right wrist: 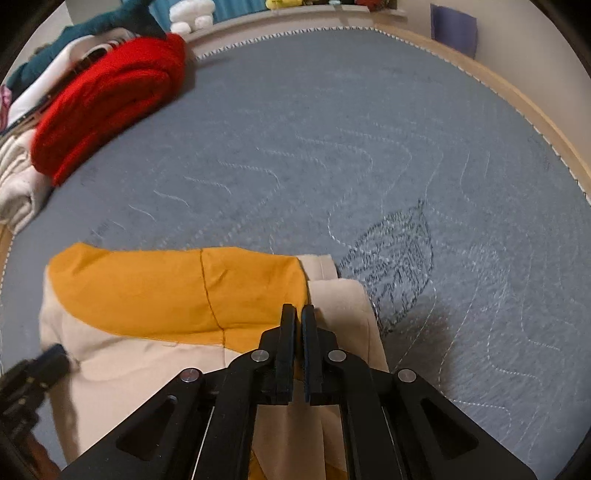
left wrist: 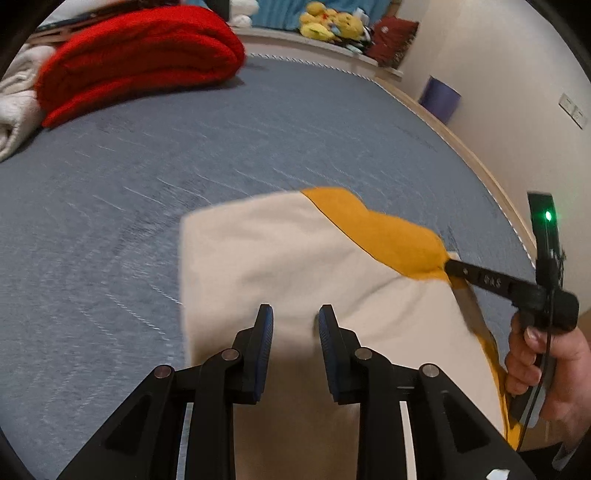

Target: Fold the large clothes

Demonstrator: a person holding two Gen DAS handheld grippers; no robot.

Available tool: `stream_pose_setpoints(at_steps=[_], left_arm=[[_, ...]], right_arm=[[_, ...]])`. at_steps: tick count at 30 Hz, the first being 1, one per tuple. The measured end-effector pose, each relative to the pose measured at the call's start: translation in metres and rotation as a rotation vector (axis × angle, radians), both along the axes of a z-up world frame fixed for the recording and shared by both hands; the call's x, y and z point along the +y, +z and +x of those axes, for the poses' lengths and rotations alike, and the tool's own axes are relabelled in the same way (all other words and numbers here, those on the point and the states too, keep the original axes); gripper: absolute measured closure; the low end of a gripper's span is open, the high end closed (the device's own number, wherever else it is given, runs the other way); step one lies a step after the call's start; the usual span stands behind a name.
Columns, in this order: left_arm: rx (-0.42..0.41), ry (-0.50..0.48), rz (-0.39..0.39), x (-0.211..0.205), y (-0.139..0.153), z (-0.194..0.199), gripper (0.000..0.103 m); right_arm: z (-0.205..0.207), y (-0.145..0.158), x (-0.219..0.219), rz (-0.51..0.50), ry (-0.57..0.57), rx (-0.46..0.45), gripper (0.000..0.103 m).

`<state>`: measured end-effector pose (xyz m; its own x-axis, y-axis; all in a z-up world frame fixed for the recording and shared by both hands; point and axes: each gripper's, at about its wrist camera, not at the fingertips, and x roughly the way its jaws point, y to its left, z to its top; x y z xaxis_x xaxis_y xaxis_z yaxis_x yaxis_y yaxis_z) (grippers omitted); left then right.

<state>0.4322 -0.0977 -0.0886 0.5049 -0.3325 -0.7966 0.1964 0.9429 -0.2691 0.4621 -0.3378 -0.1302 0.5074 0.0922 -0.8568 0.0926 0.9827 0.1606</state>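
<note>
A cream garment (left wrist: 295,258) with an orange hood lining (left wrist: 369,225) lies folded on the grey quilted bed (left wrist: 184,155). My left gripper (left wrist: 295,314) hovers over the cream part with its jaws apart and no cloth pinched between them. In the left wrist view my right gripper (left wrist: 448,266) comes in from the right, its tip at the tapered corner of the orange lining. In the right wrist view the right gripper (right wrist: 299,310) has its jaws together at the seam between the orange lining (right wrist: 177,288) and the cream cloth (right wrist: 147,354), apparently pinching the fabric edge.
A folded red blanket (left wrist: 140,55) and white cloth (left wrist: 14,110) lie at the far left of the bed. Yellow plush toys (left wrist: 328,22) sit beyond the far edge. A wooden bed rim (left wrist: 461,147) runs along the right. A person's hand (left wrist: 546,369) holds the right gripper's handle.
</note>
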Motion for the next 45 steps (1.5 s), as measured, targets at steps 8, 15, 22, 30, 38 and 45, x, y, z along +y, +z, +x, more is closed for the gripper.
stream_pose_setpoints(at_steps=[8,15,22,30,38,45], left_arm=[[0.267,0.038,-0.167,0.043,-0.017,-0.016,0.034],[0.471,0.011,-0.313,0.059,-0.059,-0.038,0.029],[0.524,0.048,-0.46,0.054,-0.087,-0.039,0.021],[0.4,0.048,-0.464,0.064,-0.05,-0.044,0.065],[0.278,0.162,-0.391,0.148,-0.003,-0.051,0.065],[0.314,0.281,-0.285,0.225,-0.022,-0.069,0.053]], right_arm=[[-0.027,0.034,-0.024,0.04,-0.057,-0.093,0.043],[-0.06,0.001,-0.039,0.207,0.15,0.14,0.03],[-0.079,-0.041,-0.038,0.271,0.242,0.29,0.024],[-0.074,-0.032,-0.032,0.359,0.226,0.219,0.084],[-0.058,0.002,0.013,0.469,0.29,0.06,0.091],[-0.052,0.017,0.074,0.371,0.288,0.019,0.079]])
